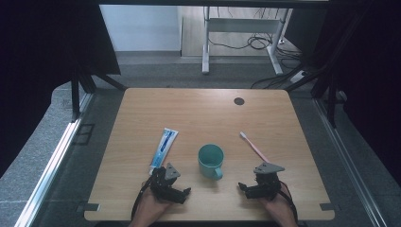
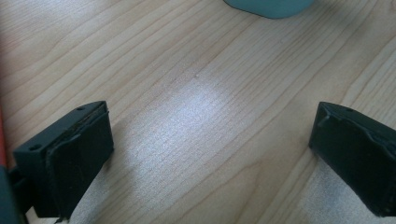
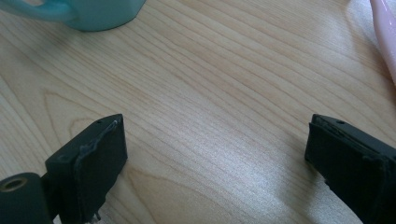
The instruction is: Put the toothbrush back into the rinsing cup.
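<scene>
High view: my left gripper [image 1: 183, 193] and right gripper [image 1: 244, 187] rest near the table's [image 1: 198, 109] near edge, either side of a teal mug [image 1: 211, 160], handle toward me. A white-and-blue toothpaste tube [image 1: 163, 150] lies left of it, long axis running away and slightly right. A pink toothbrush [image 1: 253, 146] lies right, head at the far end, angled left.

Left gripper view: jaws wide, bare wood between; mug base [image 2: 268, 7] at top.

Right gripper view: jaws wide, nothing held. Mug handle [image 3: 39, 9] top left; the pink edge [image 3: 385, 32], probably the toothbrush, top right.
</scene>
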Demonstrator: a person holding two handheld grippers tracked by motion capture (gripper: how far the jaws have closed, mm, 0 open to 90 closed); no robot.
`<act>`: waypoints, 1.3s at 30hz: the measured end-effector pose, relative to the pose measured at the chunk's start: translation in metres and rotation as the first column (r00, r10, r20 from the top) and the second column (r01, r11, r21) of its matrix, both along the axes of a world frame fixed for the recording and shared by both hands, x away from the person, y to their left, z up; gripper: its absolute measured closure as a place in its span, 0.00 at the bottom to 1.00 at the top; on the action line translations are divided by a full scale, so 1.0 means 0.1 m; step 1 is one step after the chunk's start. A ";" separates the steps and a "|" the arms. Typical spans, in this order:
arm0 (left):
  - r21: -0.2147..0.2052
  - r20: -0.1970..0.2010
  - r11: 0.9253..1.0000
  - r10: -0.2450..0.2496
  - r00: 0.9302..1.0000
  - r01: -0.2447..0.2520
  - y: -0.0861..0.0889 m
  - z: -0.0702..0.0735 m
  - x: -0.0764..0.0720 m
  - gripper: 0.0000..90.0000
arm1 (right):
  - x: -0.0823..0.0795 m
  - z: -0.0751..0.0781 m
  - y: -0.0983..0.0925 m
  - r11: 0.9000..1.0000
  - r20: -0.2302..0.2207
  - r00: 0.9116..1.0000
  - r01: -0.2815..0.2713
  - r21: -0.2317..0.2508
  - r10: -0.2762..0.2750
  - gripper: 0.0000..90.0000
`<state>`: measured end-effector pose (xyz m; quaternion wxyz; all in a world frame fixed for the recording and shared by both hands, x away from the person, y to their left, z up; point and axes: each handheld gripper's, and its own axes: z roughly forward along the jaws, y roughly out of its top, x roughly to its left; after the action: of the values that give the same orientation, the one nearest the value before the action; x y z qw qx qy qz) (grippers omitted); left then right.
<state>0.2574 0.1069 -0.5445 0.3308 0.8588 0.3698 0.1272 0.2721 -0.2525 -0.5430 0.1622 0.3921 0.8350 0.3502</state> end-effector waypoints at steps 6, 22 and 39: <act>-0.002 0.000 1.000 0.002 1.000 -0.002 0.00 0.00 0.00 0.00 | 0.00 0.00 0.00 1.000 0.000 1.000 0.000 0.000 0.000 0.06; -0.002 0.000 1.000 0.003 1.000 -0.003 0.00 0.00 0.00 0.00 | 0.00 0.00 -0.01 1.000 0.000 1.000 -0.006 0.000 0.006 0.06; 0.001 0.000 1.000 0.001 1.000 -0.001 0.00 0.00 0.00 0.00 | 0.01 0.00 0.01 1.000 -0.013 0.999 -0.030 -0.010 0.030 0.00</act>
<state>0.2572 0.1072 -0.5443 0.3306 0.8586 0.3703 0.1277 0.2728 -0.2520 -0.5434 0.1536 0.3811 0.8435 0.3459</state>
